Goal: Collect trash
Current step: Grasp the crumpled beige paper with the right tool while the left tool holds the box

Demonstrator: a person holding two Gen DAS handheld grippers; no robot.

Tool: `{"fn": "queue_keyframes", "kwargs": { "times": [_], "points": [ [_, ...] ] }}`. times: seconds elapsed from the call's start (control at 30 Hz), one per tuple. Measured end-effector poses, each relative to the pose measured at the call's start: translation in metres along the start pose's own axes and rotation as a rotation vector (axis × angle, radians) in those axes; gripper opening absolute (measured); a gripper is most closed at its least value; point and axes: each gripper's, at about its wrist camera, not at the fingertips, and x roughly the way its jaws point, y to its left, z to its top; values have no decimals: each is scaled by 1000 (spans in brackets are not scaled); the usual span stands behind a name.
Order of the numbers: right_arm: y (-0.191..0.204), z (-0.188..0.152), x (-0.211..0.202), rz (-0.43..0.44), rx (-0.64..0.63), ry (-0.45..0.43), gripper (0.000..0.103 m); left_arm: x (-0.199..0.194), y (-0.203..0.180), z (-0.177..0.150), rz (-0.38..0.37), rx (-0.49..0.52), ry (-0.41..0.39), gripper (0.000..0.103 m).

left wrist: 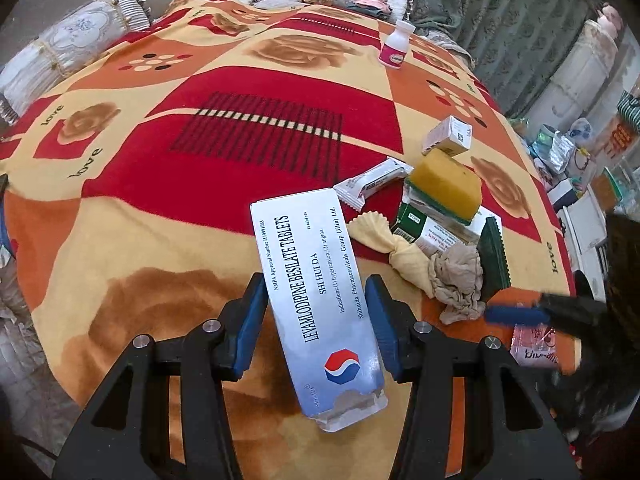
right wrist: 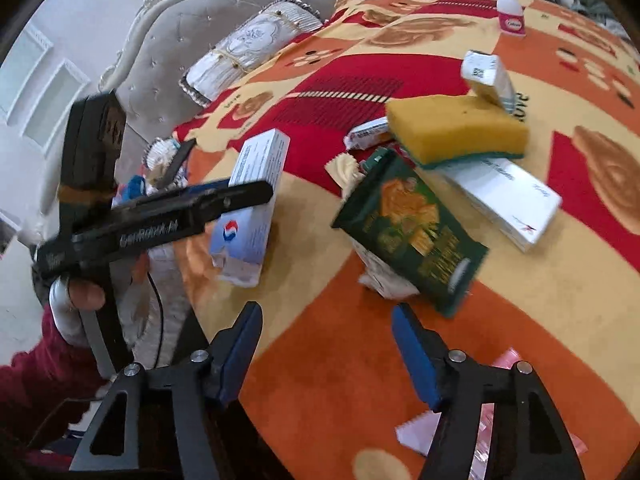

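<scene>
A long pale-blue tablet box [left wrist: 320, 300] with a torn near end lies on the blanket between the pads of my left gripper [left wrist: 318, 312]; the jaws are open with gaps on both sides. The same box [right wrist: 252, 208] shows in the right wrist view beside the left gripper [right wrist: 224, 200]. A pile to the right holds a yellow sponge [left wrist: 446, 184], a green packet [right wrist: 412, 232], a crumpled tissue [left wrist: 460, 284], a yellow wrapper [left wrist: 396, 248] and small boxes. My right gripper [right wrist: 326, 344] is open and empty over the orange blanket patch, short of the green packet.
A white-and-pink bottle [left wrist: 396, 44] stands at the far side of the bed. A small white box [left wrist: 448, 136] sits behind the sponge. A pink wrapper [right wrist: 492, 436] lies under my right gripper. Pillows [left wrist: 68, 48] and a grey padded headboard [right wrist: 208, 32] border the blanket.
</scene>
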Motion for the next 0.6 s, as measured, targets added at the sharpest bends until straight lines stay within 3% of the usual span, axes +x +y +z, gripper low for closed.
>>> {"fn": "queue_keyframes", "kwargs": {
  "times": [0.07,0.2,0.3,0.4,0.47,0.5,0.6],
  "points": [
    [-2,8,2,-2,6,-33,66,1,1,0,-2,-9,3,48],
    [-21,27,5,-107,55,-111,66,-1,2,0,-15,-15,-2,48],
    [-20,30,2,-107,41,-115,66,-1,1,1,-18,-9,0,48],
    [-9,32,13,-166,-24,-92,66,0,-2,1,-22,-8,0,48],
    [-9,32,19,-192,-37,-76,53,-1,-4,0,-29,-3,-1,48],
    [-10,30,25,-199,-32,-55,36,-3,-6,0,-31,2,-3,48],
    [-10,21,23,-192,-40,-46,32,-9,-12,-1,-45,11,-11,48]
  ]
}}
